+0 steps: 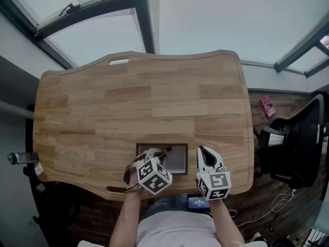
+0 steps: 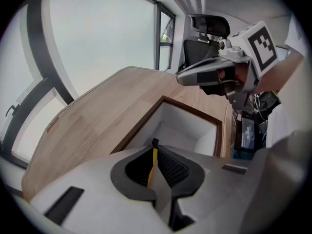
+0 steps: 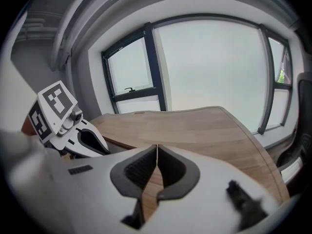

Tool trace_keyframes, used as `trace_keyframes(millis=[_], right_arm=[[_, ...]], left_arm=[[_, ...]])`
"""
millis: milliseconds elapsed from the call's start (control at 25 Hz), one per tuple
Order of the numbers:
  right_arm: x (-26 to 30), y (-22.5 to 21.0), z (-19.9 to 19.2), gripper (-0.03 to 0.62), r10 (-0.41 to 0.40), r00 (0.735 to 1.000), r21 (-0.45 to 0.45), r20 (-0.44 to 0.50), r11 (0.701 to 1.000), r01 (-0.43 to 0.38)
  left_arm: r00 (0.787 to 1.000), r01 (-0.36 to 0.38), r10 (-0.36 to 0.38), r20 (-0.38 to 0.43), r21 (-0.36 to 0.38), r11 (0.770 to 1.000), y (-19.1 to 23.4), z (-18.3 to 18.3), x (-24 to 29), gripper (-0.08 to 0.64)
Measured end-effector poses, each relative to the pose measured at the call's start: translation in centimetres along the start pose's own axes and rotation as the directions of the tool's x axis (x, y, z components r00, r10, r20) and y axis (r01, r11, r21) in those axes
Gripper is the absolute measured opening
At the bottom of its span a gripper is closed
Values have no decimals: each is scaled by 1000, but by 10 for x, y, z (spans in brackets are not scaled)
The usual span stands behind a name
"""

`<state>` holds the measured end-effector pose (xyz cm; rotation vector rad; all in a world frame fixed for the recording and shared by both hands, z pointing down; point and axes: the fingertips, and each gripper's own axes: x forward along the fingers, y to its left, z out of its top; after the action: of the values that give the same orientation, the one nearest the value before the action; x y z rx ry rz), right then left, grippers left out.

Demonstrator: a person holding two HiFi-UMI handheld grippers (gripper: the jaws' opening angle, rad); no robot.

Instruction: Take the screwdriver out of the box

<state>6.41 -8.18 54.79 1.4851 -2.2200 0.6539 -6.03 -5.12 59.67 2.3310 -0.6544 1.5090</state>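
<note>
A light wooden table (image 1: 128, 107) stands before dark-framed windows (image 3: 214, 67); right of it, a black office chair (image 1: 300, 143) and a pink packet (image 1: 268, 106) on the wooden floor (image 1: 257, 199); a bottle (image 1: 20, 158) just off its left edge.

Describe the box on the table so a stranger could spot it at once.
Start at the big light wooden table under the windows. Near the middle of its near edge sits a small, open, rectangular box. Its dark brown rim and white inside set it apart from the pale wood around it.
</note>
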Motion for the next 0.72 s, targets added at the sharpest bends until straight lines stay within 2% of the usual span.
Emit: trace_keyframes(millis=[200, 320, 440, 600, 720], right_arm=[[7, -3, -5, 32, 9, 1000, 5, -22, 1000, -9], [12, -5, -9, 32, 16, 999, 15, -35, 1000, -16], [14, -7, -11, 32, 20, 999, 20, -42, 1000, -19], [17, -12, -11, 32, 19, 999, 24, -46, 1000, -18], [19, -15, -11, 32, 20, 998, 25, -51, 1000, -19]], left_arm=[[999, -5, 8, -52, 53, 999, 0, -3, 11, 24], [997, -17, 21, -68, 63, 998, 1, -3, 17, 114], [995, -13, 21, -101, 73, 997, -1, -6, 23, 114], [989, -22, 32, -141, 76, 997, -3, -11, 31, 136], [987, -29, 35, -159, 44, 999, -4, -14, 39, 158]])
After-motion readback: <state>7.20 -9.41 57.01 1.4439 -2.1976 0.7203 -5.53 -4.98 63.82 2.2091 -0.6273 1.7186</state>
